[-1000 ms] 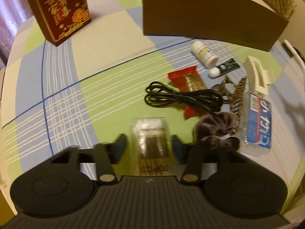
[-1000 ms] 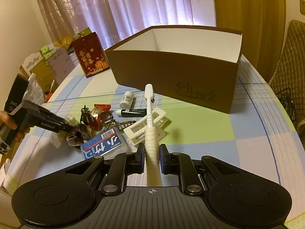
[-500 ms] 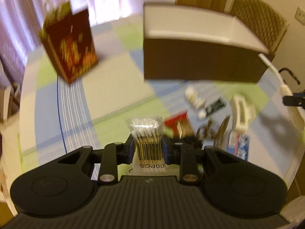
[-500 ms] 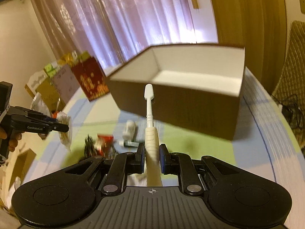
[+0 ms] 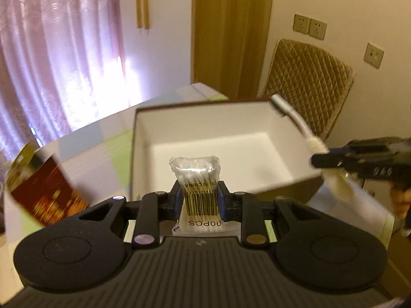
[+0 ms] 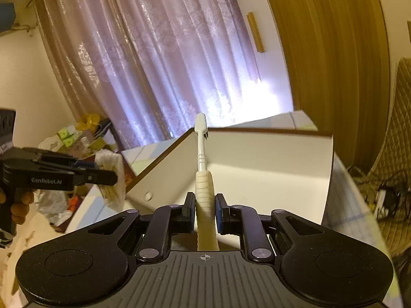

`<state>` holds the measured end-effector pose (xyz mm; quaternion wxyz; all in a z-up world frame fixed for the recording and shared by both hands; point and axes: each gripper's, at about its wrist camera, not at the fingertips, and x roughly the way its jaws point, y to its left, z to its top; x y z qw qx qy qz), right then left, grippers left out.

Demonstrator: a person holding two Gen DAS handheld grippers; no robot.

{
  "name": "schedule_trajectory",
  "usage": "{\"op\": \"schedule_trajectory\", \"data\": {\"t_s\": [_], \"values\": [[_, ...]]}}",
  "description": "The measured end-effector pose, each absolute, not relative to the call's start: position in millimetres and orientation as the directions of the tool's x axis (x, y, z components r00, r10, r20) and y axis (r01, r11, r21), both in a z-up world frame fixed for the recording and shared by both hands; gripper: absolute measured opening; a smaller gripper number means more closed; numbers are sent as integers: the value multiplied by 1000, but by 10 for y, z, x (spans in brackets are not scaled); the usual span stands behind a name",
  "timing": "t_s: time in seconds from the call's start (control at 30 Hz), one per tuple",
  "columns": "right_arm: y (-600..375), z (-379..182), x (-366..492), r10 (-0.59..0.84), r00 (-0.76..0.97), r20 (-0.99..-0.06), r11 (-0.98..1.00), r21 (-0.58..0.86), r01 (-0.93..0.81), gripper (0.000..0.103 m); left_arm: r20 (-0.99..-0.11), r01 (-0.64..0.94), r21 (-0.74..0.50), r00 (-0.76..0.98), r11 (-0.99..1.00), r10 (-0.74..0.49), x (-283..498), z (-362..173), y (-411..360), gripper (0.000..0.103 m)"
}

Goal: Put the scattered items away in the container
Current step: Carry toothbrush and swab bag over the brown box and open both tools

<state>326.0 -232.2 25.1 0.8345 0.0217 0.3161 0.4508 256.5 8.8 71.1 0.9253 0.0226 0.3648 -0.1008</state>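
Because both loads hang at the rim of the brown cardboard box (image 5: 205, 138) rather than well inside it, a release now could miss: the left gripper (image 5: 199, 200), its jaws clamped on the bag of cotton swabs (image 5: 197, 179), looks to sit just short of the near wall, so the light bag might fall outside. The right gripper (image 6: 204, 209) is clamped on the handle of the white toothbrush (image 6: 201, 159), whose bristled head pokes toward 12 o'clock, over the box's far corner (a long thing like that may catch the rim and tip out). Both grippers converge on one opening, so they could knock together. Nothing lies in the white interior. A red gift bag (image 5: 43, 195) stands at 9 o'clock of the box, a quilted chair back (image 5: 308, 87) at 2 o'clock; neither blocks the way.
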Motion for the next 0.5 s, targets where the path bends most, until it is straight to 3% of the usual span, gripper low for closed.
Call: {"op": "schedule_trajectory", "data": {"t_s": [0.2, 0.5], "values": [[-2106, 99, 3641, 723, 415, -553, 641, 311, -702, 18, -709, 197, -68, 680, 978, -186, 3223, 646, -109, 22], [-1866, -263, 4116, 628, 378, -680, 707, 296, -642, 18, -835, 156, -92, 526, 984, -161, 3925, 84, -336, 22]]}}
